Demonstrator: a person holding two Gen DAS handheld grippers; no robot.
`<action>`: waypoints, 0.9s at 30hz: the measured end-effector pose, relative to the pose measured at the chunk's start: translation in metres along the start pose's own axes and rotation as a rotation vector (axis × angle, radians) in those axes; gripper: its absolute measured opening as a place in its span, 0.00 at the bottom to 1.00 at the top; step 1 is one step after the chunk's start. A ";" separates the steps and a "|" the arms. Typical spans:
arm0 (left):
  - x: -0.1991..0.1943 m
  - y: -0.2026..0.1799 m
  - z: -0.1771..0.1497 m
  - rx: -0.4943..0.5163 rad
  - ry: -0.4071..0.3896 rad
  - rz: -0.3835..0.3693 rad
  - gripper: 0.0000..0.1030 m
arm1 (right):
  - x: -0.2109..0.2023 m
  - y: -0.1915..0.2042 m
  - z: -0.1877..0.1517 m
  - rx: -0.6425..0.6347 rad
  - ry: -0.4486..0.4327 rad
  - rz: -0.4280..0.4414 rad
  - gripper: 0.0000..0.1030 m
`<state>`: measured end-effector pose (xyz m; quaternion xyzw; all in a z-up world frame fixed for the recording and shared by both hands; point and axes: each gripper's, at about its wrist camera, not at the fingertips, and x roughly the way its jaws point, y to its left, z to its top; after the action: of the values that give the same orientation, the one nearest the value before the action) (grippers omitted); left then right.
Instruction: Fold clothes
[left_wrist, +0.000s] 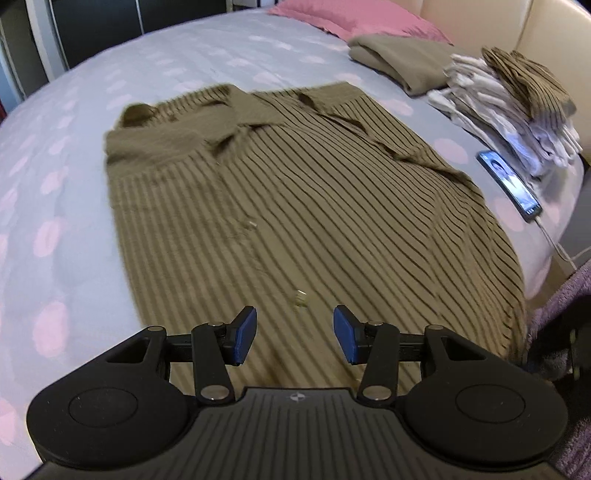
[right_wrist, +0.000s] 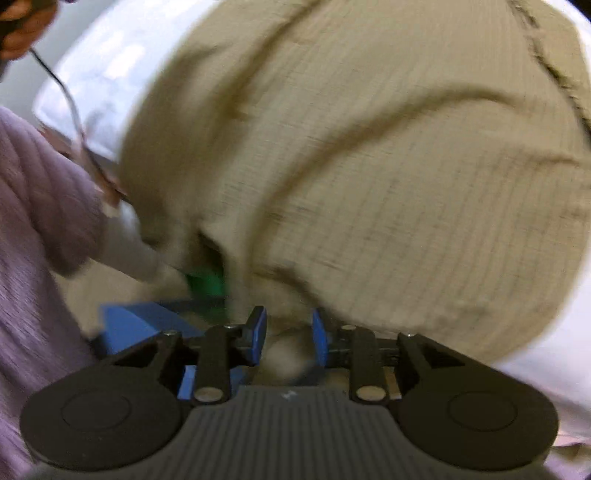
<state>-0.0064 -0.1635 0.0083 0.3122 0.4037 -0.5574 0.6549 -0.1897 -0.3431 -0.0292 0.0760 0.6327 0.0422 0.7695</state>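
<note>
Ribbed cardigan spread lengthwise ahead of both grippers, hem end nearest.

Left wrist view: the olive ribbed cardigan (left_wrist: 295, 192) is seen laid flat on the dotted bedspread (left_wrist: 74, 155), its long axis running away from the left gripper (left_wrist: 294, 338), whose jaws are spread and empty above the near hem.
Right wrist view: blurred; the right gripper (right_wrist: 289, 334) is held partly open at the cardigan's (right_wrist: 369, 147) near edge, nothing clearly pinched.
</note>
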 end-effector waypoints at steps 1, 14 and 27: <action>0.002 -0.004 -0.002 0.000 0.009 -0.006 0.43 | 0.000 -0.007 -0.002 -0.005 0.010 -0.035 0.29; 0.020 -0.015 -0.021 -0.019 0.083 -0.024 0.43 | -0.006 -0.078 -0.049 0.220 0.049 -0.147 0.29; 0.023 -0.008 -0.033 -0.037 0.089 -0.002 0.43 | 0.017 -0.082 -0.028 0.312 -0.008 -0.131 0.30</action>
<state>-0.0189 -0.1477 -0.0271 0.3241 0.4430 -0.5358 0.6416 -0.2162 -0.4192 -0.0646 0.1535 0.6319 -0.1070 0.7521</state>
